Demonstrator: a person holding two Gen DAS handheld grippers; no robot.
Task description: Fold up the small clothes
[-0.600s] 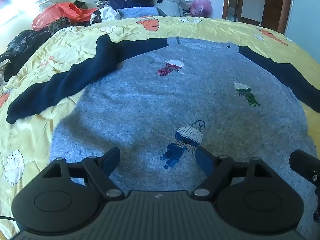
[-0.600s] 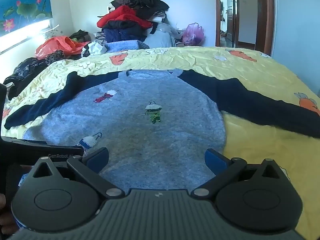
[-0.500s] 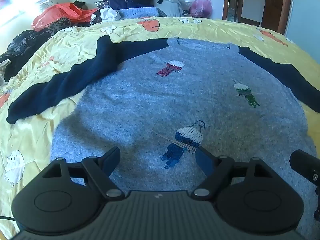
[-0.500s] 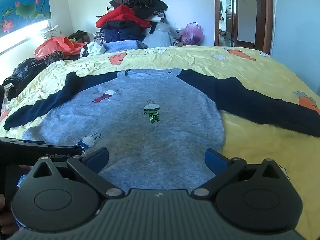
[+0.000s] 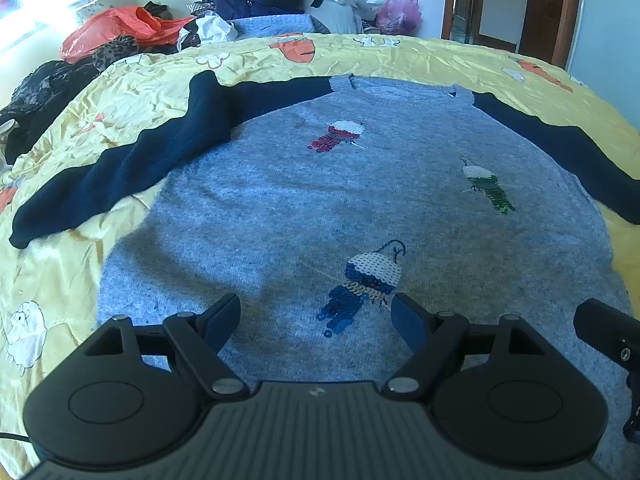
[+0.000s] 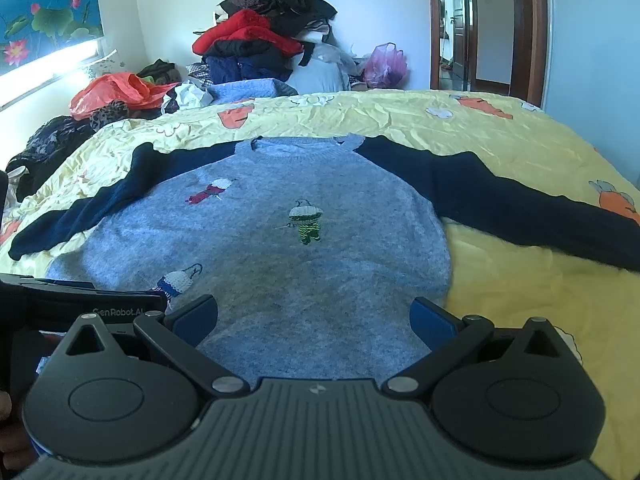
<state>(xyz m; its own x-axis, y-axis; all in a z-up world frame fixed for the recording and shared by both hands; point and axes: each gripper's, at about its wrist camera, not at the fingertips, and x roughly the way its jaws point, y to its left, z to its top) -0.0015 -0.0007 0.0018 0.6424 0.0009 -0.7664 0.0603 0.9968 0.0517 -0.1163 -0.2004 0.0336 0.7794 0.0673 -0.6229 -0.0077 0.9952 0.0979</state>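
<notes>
Lying flat on bed [image 6: 520,128]: grey sweater [image 5: 320,200] (sleeves spread); left gripper [image 5: 316,312], right gripper [image 6: 314,314] hovered above hem, jaws wide, empty.

Sweater [image 5: 320,200]: fuzzy matt knit, grey body, navy sleeves; glossy sequin figures [image 5: 368,276].
Bedspread [image 6: 400,116]: thin yellow cloth, crinkled, faint sheen.
Left gripper [image 5: 316,316] and right gripper [image 6: 314,316]: matt black plastic, ribbed housing, small metal pivot pins.
Bag [image 6: 386,64]: thin translucent plastic.
Door frame [image 6: 520,28]: glossy wood.
</notes>
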